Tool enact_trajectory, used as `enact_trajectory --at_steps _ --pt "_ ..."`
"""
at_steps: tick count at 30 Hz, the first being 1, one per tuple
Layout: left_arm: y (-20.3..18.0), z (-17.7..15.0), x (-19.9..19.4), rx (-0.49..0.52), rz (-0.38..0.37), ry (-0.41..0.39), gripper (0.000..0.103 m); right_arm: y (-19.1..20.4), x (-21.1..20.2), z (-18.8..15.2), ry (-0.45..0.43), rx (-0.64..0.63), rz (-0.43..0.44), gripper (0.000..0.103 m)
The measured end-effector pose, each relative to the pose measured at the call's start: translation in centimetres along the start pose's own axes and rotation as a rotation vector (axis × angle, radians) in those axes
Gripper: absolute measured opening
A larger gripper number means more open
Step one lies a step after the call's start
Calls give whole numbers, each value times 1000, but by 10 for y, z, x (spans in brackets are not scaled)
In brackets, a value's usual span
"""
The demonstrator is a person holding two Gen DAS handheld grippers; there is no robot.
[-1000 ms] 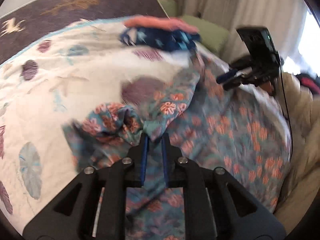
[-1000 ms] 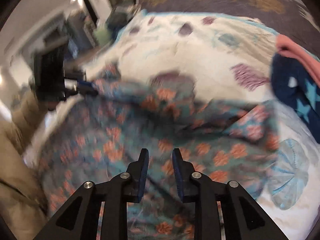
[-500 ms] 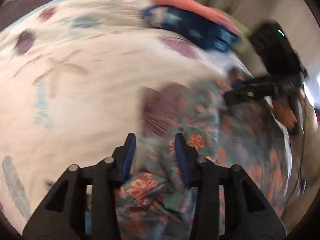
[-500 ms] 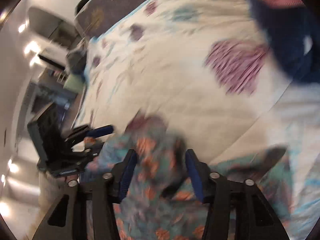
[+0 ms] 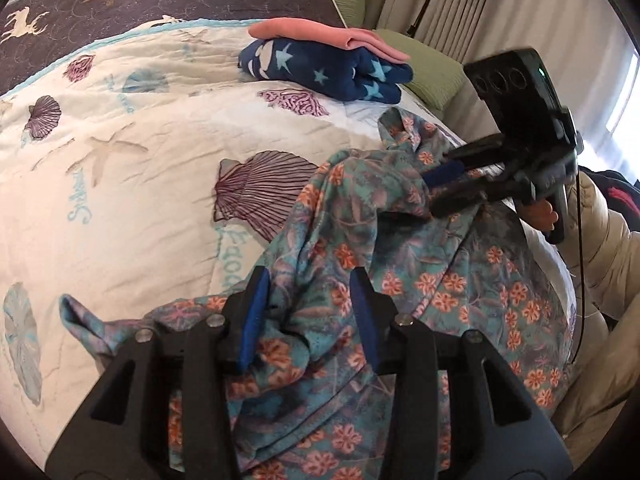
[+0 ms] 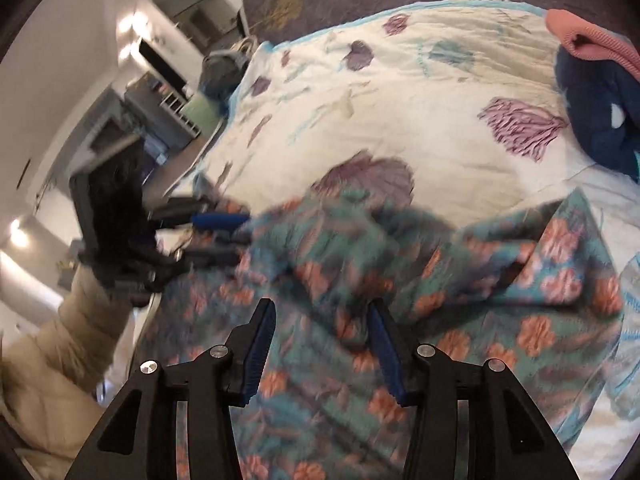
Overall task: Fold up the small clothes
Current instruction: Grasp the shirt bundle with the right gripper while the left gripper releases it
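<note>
A: Where is the piece being folded?

B: The floral garment lies crumpled on the bed, filling the lower centre and right of the left wrist view. One bunched ridge runs from the lower middle up towards the right.

A: And the two tools?

B: The left gripper has its jaws wide, straddling that ridge at the bottom centre of its frame, with cloth between the fingers but not pinched. The right gripper also has its jaws wide, poised over the fabric at the bottom of its own view. From the left camera it appears at the right edge, with its tips against the raised cloth.

A: Why would both be spread like that?

B: My guess is that neither has a hold just now, and both are lining up on the bunched part to take a fresh grip and pull the garment flat before any fold.

A: What else is there, counted?

B: One garment is being worked on. At the top centre sits a stack of two folded items: a navy star-print piece with a pink piece on top, probably parked well away so the working area stays free. Behind it lies one green pillow.
</note>
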State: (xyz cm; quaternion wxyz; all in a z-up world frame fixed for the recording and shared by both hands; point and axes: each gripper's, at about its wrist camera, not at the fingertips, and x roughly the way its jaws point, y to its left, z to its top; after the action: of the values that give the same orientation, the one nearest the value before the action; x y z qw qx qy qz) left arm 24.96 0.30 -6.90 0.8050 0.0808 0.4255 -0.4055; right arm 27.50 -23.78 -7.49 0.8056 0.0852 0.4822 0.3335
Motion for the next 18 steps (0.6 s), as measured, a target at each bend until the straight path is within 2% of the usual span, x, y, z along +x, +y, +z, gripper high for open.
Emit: enact_trajectory --at_steps 2,5,6,7,8,9,10,12,15,18 --pt "-2 -1 0 13 15 -3 43 -7 5 12 -18 47 16 52" --pt "-6 -1 0 27 37 -3 43 -22 9 23 -22 148 114 53" --pt "-6 0 -2 26 50 -8 43 -23 12 25 -24 167 124 49" --pt "-6 0 -4 24 56 -13 43 -24 18 27 -20 172 112 15" --pt "-5 0 -9 18 66 -27 43 -20 21 28 -13 163 81 7" --pt "-5 -1 -13 17 69 -34 46 -16 19 27 -23 153 66 7" --pt "-5 -3 -18 18 70 -44 54 -9 13 26 -57 119 55 7" --pt "-8 -7 -24 35 71 -57 66 10 -10 19 -132 13 60 7" --pt "-15 -11 -23 73 67 -40 66 37 -44 5 -179 -152 45 7" --pt "-18 -10 -17 74 49 -33 66 52 -52 -10 -145 -237 -12 7"
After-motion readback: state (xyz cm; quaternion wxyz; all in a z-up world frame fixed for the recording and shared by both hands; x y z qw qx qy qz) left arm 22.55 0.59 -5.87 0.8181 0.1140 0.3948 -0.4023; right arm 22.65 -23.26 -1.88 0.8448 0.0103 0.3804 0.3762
